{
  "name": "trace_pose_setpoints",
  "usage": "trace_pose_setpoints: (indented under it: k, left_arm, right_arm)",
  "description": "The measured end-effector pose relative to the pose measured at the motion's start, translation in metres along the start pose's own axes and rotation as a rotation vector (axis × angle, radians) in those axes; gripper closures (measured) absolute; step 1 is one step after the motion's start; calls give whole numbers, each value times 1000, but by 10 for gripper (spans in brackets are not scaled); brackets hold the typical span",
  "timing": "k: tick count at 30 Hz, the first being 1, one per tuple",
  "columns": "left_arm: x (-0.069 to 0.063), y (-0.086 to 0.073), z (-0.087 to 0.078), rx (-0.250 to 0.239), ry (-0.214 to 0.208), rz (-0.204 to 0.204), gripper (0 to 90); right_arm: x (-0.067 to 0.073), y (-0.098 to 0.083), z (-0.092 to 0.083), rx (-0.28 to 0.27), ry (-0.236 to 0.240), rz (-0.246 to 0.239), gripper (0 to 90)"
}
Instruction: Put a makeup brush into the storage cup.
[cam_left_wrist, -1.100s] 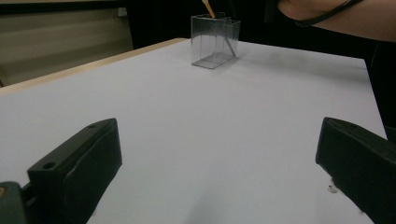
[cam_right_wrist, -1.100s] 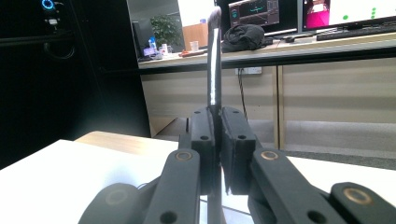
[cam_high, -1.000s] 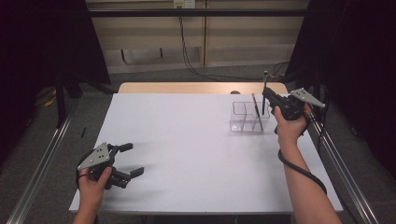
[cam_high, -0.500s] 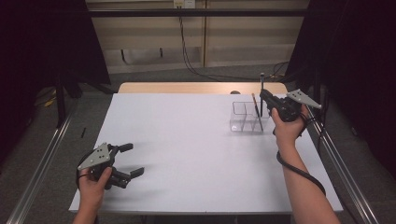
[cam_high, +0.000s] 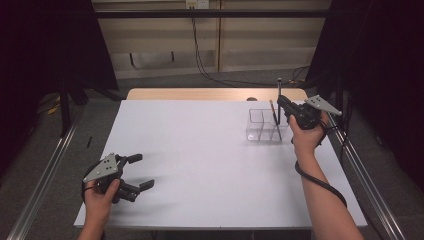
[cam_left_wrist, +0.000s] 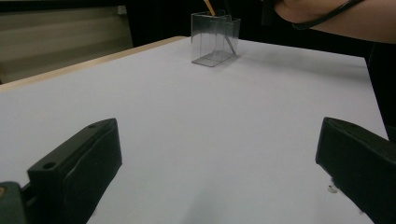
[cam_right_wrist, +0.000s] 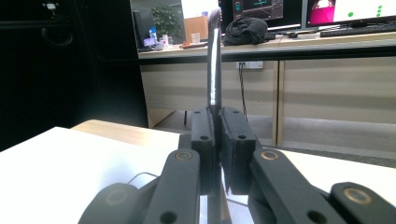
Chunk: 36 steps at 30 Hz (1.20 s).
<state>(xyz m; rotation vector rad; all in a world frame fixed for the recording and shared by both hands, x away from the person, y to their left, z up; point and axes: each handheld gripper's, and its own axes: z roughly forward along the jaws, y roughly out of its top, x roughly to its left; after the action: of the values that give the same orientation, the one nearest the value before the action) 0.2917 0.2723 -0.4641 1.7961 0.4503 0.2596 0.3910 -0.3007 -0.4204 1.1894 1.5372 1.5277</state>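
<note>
Pens are being sorted into a clear divided holder (cam_high: 265, 126), to judge by the layout, and one dark pen (cam_right_wrist: 214, 56) is clamped upright between the closed jaws of the right hand-held gripper (cam_high: 283, 103). In the right gripper view the two pads are seen pressed flat against the pen's shaft from either side, with the upper part of the pen standing well above them. The pen is held vertical, most likely so that its lower end can be lowered straight into a compartment without catching on a wall. In the high view the gripper is held just beside and above the holder's right end, at the far right of the white counter (cam_high: 210, 155), so the pen is taken to be over or partly inside the holder; which of the two cannot be told.

An orange pencil (cam_high: 273, 112) is already leaned inside the holder, tilted against a divider, which suggests that the compartments are meant to keep long items standing.

The left hand-held gripper (cam_high: 141, 171) is kept low over the near left corner of the counter, well apart from the holder, its jaws spread wide with nothing between them. It is probably parked there to stay clear of the right arm's work.
</note>
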Motion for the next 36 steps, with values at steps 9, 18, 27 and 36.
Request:
trace_pose_setpoints:
  k: [9, 18, 27, 36]
  left_arm:
    - [-1, 0, 2, 2, -6, -3, 3]
    - [-1, 0, 3, 6, -9, 3, 3]
    - [-1, 1, 3, 3, -8, 2, 3]
    - [-2, 2, 3, 4, -7, 8, 3]
  right_arm:
    - [1, -4, -2, 17, 13, -16, 850]
    - [3, -6, -8, 25, 11, -17, 849]
    - [5, -8, -12, 21, 12, -10, 849]
    - [5, -10, -17, 22, 6, -2, 849]
